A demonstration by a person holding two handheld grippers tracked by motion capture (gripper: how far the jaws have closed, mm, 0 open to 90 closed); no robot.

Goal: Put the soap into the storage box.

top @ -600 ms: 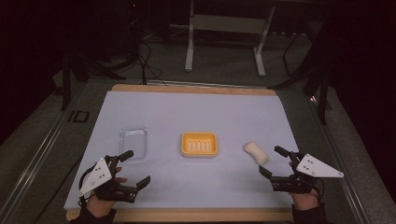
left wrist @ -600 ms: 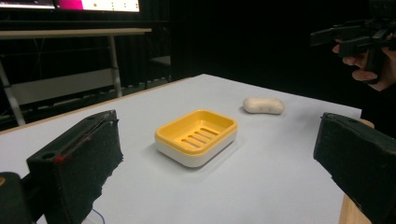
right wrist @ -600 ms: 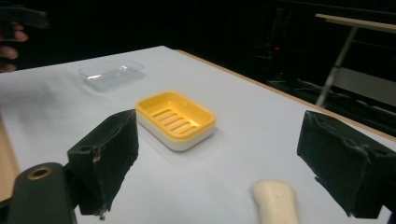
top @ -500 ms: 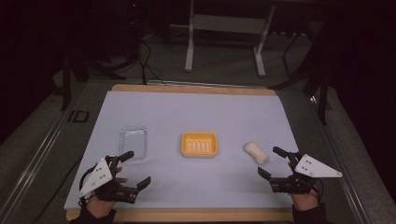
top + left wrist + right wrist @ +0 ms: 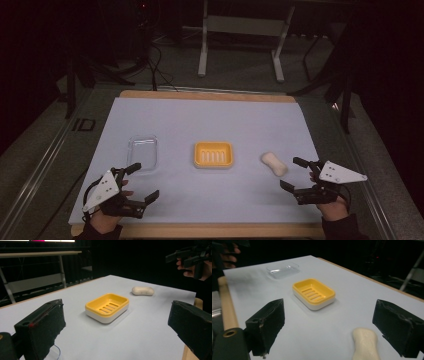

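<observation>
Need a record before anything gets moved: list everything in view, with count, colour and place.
soap bar: one, cream, on the table right of the dish, just ahead of the right gripper
soap dish: one, yellow with slotted floor, table centre
clear lid: one, transparent, left of the dish, ahead of the left gripper
table: one, pale blue-white top, wooden edge
metal frame: one, grey, on the floor beyond the table
left gripper: one, black, near left corner, jaws open
right gripper: one, black, near right corner, jaws open
</observation>
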